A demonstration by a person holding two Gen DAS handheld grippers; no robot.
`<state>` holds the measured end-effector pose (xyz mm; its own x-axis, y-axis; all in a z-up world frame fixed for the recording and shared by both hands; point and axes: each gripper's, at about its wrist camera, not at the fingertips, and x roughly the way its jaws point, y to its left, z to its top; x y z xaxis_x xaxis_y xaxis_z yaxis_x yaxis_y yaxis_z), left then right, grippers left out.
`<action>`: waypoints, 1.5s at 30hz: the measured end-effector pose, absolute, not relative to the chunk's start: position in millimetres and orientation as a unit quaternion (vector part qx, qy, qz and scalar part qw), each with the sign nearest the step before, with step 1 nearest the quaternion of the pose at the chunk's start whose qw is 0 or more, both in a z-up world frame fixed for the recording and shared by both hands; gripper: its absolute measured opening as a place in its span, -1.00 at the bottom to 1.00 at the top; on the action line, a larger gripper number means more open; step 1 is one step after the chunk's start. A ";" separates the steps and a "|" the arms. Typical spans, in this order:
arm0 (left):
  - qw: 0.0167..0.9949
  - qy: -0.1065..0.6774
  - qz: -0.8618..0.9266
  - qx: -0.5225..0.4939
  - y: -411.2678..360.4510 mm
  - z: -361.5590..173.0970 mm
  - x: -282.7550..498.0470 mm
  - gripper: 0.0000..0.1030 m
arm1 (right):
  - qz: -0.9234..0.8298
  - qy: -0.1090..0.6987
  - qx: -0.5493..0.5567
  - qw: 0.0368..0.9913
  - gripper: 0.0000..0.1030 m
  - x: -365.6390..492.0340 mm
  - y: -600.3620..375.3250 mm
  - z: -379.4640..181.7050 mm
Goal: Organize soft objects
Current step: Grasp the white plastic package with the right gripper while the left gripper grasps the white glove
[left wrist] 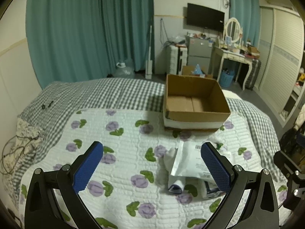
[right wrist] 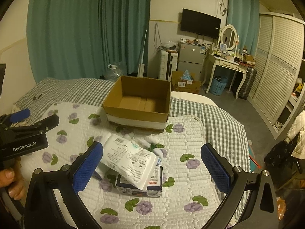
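1. Both tongs released, nothing held. Right gripper (right wrist: 151, 168) hangs with jaws spread wide over the pile; left gripper (left wrist: 151, 168) also spread wide, pile under its right-hand pad (left wrist: 214, 168). The person's hand (right wrist: 8, 181) shows at the left edge of the right wrist view, holding the left unit.
2. Soft items lie on the floral quilt (right wrist: 190, 200), close in: white plastic pouch (right wrist: 126, 161) lying tilted on a dark printed tissue pack (right wrist: 141, 187), touching it.
3. Just beyond: white socks (right wrist: 152, 140) bunched near the pouch's far end. Count unclear.
4. Further: cardboard box (right wrist: 139, 103) on the bed, open, inside looks empty. So nothing sorted yet, by my read.
5. Risks:
   - pouch is slick and limp; pinching a corner likely lets it slip out or fold.
   - grabbing the pouch may drag the pack below, or the reverse tips the pouch off.
   - socks could snag and trail.
   - box sits on soft bedding; bumping its rim may shift it.
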<state>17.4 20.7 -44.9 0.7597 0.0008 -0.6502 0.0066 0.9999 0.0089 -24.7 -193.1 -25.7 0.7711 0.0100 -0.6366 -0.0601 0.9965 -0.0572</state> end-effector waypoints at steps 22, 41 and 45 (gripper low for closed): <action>0.870 0.491 -0.024 0.039 37.5 -173.8 36.6 0.84 | 0.107 0.459 -0.201 0.859 0.95 60.2 -111.3 -187.4; 0.855 0.515 -0.057 0.019 -23.8 -238.8 118.5 0.84 | 0.067 0.456 -0.032 0.887 -0.47 74.3 -207.9 -168.6; 0.852 0.520 -0.057 0.003 -20.7 -251.0 124.6 0.63 | 0.068 0.456 -0.027 0.887 -0.47 67.1 -206.1 -170.5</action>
